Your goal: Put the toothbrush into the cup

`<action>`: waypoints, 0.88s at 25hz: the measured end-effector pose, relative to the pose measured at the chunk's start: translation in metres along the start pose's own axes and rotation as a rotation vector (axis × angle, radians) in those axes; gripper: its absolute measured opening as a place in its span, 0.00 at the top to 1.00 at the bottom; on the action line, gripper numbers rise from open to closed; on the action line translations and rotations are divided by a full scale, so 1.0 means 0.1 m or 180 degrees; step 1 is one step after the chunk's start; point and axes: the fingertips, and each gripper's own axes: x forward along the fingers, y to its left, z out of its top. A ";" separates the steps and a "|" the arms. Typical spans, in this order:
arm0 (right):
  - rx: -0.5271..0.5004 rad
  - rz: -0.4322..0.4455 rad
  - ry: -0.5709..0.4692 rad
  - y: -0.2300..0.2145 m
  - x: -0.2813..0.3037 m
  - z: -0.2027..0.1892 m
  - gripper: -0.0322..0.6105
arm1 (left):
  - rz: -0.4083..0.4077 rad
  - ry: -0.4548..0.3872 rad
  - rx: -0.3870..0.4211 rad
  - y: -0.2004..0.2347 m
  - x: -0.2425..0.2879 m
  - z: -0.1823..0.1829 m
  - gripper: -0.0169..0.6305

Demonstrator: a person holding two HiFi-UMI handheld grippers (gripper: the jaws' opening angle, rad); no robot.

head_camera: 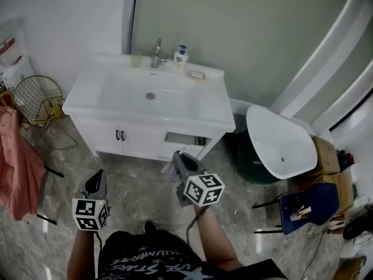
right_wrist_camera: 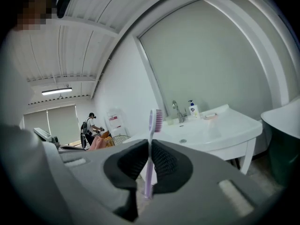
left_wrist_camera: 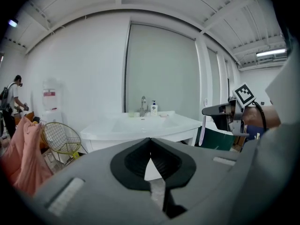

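Note:
A pale green cup (head_camera: 136, 59) stands at the back left of the white washbasin (head_camera: 87, 95), beside the faucet (head_camera: 156, 52). My right gripper (head_camera: 176, 158) hangs over the floor in front of the vanity, shut on a lilac toothbrush (right_wrist_camera: 149, 163). The brush stands upright between the pads, bristle head (right_wrist_camera: 156, 120) on top. My left gripper (head_camera: 95, 182) is lower left, jaws shut with nothing between them (left_wrist_camera: 150, 142). The cup (right_wrist_camera: 169, 121) shows small and far in the right gripper view. The left gripper view shows the right gripper (left_wrist_camera: 220, 110) with the brush hanging from it (left_wrist_camera: 203, 131).
A soap bottle (head_camera: 181, 58) and a soap dish (head_camera: 196, 73) sit by the faucet. A gold wire basket (head_camera: 38, 100) and pink cloth (head_camera: 17, 168) are at the left. A white tub (head_camera: 280, 142) and a blue chair (head_camera: 309, 203) are at the right. A person (left_wrist_camera: 11, 102) stands far off.

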 end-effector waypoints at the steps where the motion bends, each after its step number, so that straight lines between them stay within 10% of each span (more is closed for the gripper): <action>1: 0.0002 0.0018 0.0010 -0.06 0.07 0.03 0.91 | 0.0027 0.0003 -0.0010 0.02 0.07 0.03 0.96; 22: -0.0096 -0.0029 0.0142 -0.68 2.00 0.47 0.91 | -0.0189 -0.0073 0.0043 0.95 2.11 0.69 0.96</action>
